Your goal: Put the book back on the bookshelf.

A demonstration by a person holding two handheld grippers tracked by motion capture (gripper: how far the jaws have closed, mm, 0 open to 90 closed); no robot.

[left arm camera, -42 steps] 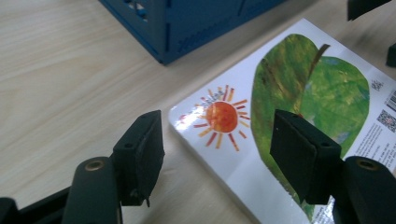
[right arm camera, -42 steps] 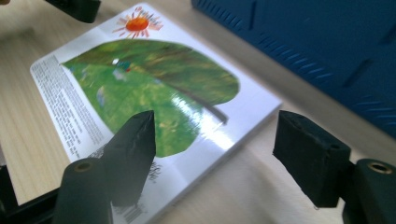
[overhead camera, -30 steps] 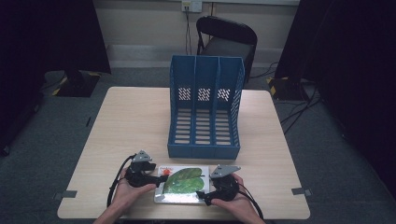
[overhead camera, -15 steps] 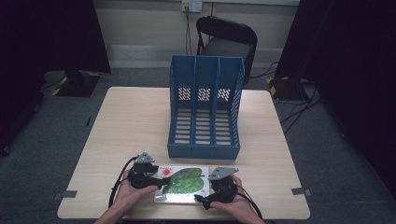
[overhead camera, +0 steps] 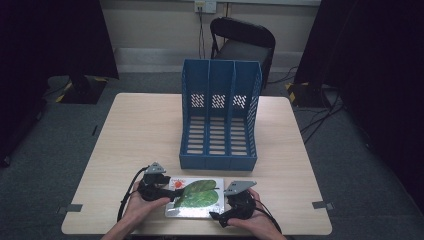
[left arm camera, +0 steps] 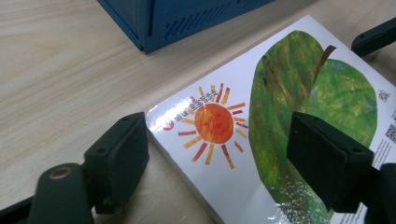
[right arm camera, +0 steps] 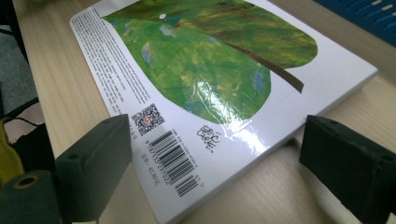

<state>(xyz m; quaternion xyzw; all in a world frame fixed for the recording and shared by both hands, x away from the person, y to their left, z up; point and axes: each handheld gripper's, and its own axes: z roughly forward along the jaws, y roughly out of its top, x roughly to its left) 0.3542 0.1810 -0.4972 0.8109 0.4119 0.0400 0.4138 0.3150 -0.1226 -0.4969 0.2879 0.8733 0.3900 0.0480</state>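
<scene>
Step in hand: getting a grip on the picture book [overhead camera: 196,198], which lies flat at lower centre of the high view, near the table's [overhead camera: 125,130] front edge, just in front of the blue three-slot file rack [overhead camera: 220,115].

Left gripper [overhead camera: 167,192] sits at the book's left end. In the left gripper view its jaws stand wide: one pad [left arm camera: 122,156] is on the wood just off the sun-printed corner, the other above the green leaf cover. Nothing held.

Right gripper [overhead camera: 220,216] is at the book's lower right corner. In the right gripper view its jaws are also wide, straddling the barcode corner; nothing clamped. Whether either pad touches the cover is hard to tell from here.

Next move, my read: a jaw has to get under an edge, since the book lies flush on the table. The corners look like the easiest bite.

Room: bare table at left and right of frame. The rack base is close behind the book, the table edge close in front, so sideways or upward looks safest.
</scene>
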